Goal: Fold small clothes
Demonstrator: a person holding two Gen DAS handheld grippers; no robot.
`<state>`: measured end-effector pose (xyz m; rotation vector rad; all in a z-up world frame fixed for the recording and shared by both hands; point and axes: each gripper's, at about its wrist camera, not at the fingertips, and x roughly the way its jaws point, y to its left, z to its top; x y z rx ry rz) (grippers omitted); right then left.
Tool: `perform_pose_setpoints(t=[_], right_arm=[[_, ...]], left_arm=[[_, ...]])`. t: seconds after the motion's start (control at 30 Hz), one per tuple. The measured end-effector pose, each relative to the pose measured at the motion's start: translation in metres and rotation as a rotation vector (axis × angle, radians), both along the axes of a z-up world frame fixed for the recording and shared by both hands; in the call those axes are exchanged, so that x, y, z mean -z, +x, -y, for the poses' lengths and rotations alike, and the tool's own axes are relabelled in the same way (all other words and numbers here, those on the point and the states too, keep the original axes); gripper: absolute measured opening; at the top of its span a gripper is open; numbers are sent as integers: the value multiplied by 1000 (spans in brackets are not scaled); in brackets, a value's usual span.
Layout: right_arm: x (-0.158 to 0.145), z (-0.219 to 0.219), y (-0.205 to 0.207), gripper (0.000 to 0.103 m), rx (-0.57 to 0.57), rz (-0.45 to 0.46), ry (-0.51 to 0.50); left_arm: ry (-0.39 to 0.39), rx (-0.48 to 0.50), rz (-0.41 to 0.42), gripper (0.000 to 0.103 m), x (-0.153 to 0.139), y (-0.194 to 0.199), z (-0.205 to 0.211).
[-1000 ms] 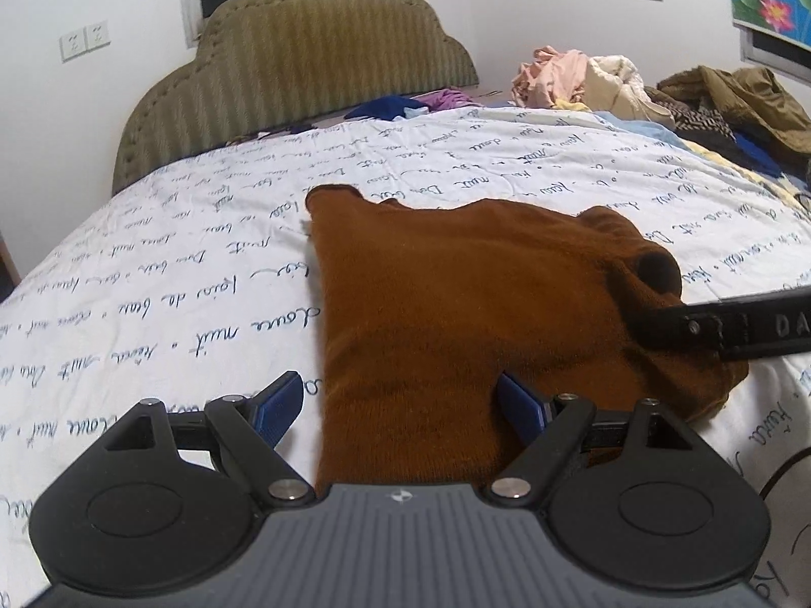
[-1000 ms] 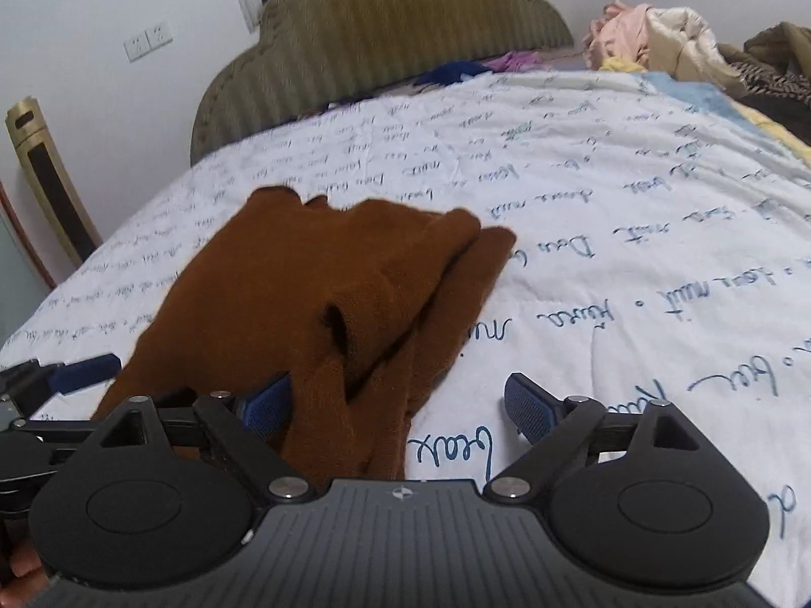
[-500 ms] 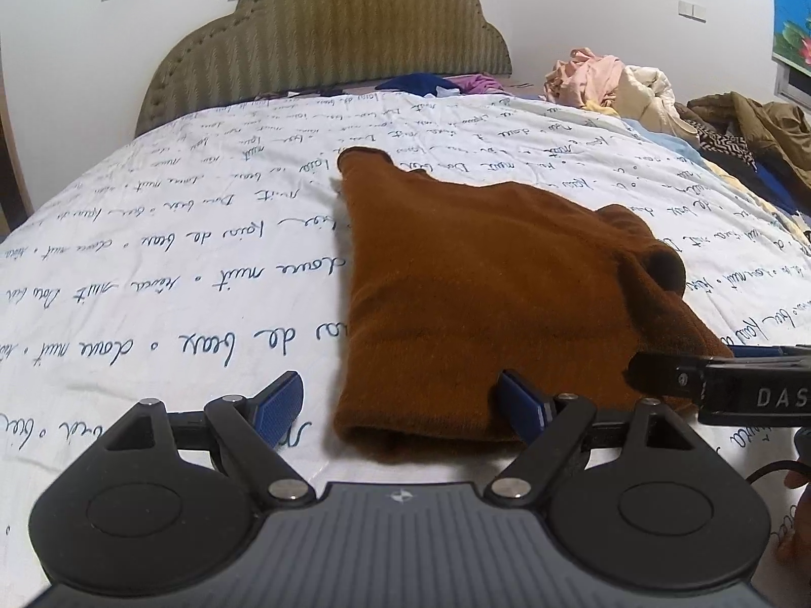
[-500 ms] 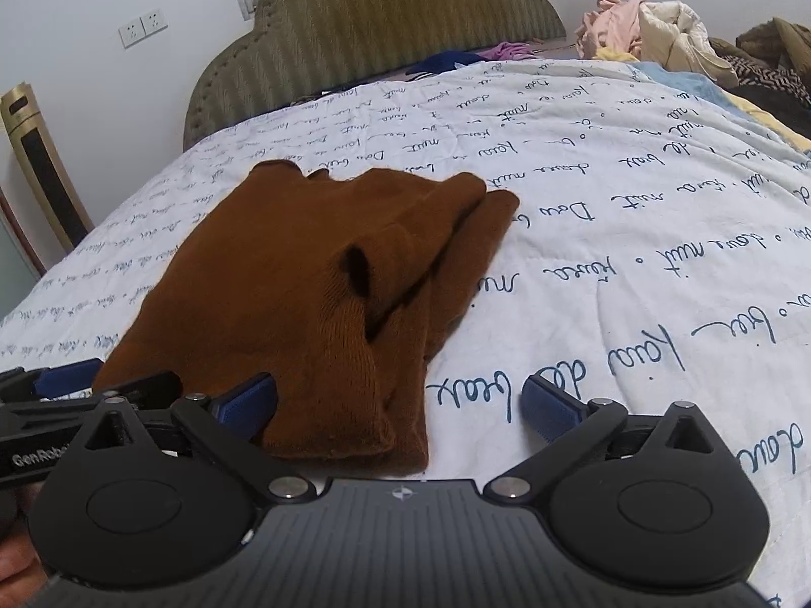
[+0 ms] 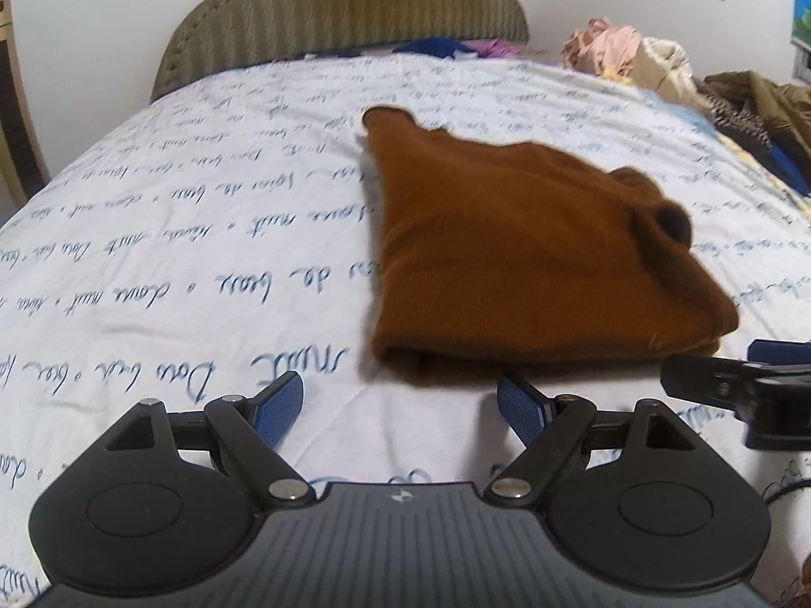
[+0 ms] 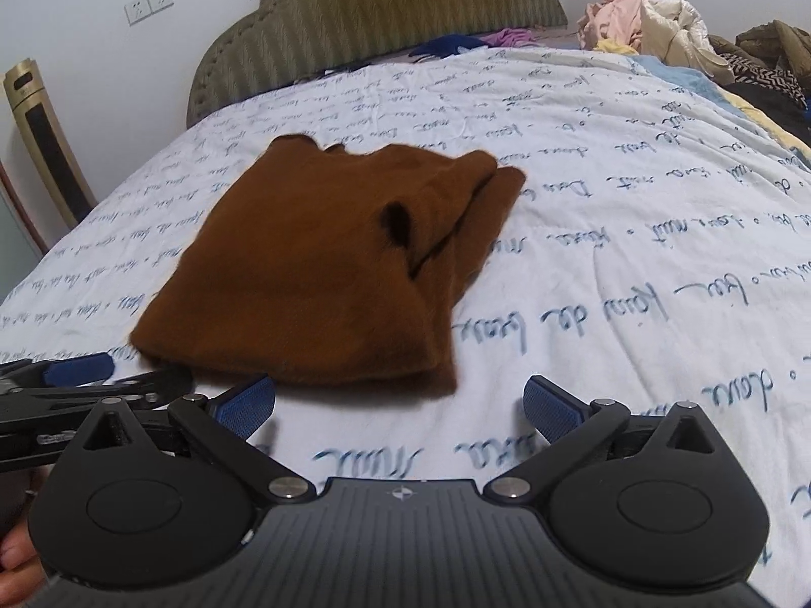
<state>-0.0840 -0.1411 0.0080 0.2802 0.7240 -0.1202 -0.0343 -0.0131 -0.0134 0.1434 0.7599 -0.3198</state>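
Garment (image 5: pixel 512 263) folded on bedsheet (image 5: pixel 203 233) | both hand-held grippers empty, jaws apart

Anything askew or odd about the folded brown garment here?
Mostly tidy. The brown garment lies folded on the bedsheet, but its right-side layers are splayed and uneven, with a dark opening showing. Both claws are clear of it.

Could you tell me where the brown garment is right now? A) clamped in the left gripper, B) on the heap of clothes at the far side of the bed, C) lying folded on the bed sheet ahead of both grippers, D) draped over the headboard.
C: the brown garment lies folded on the bed sheet, clear of the open left gripper and right gripper.
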Motion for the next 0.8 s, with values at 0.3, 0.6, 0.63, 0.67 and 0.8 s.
perform_pose_setpoints(t=[0.3, 0.6, 0.63, 0.67, 0.8], right_arm=[[-2, -23, 1, 103, -40, -23, -36], [0, -21, -2, 103, -29, -20, -57], [-1, -21, -2, 103, -31, -21, -59], [0, -21, -2, 103, -32, -22, -60], [1, -21, -2, 103, -35, -26, -62]], left_arm=[[16, -52, -18, 84, 4, -2, -9], [57, -57, 0, 89, 6, -4, -5], [59, -57, 0, 89, 6, -4, -5], [60, -58, 0, 89, 6, -5, -5], [57, -60, -5, 90, 7, -4, -6]])
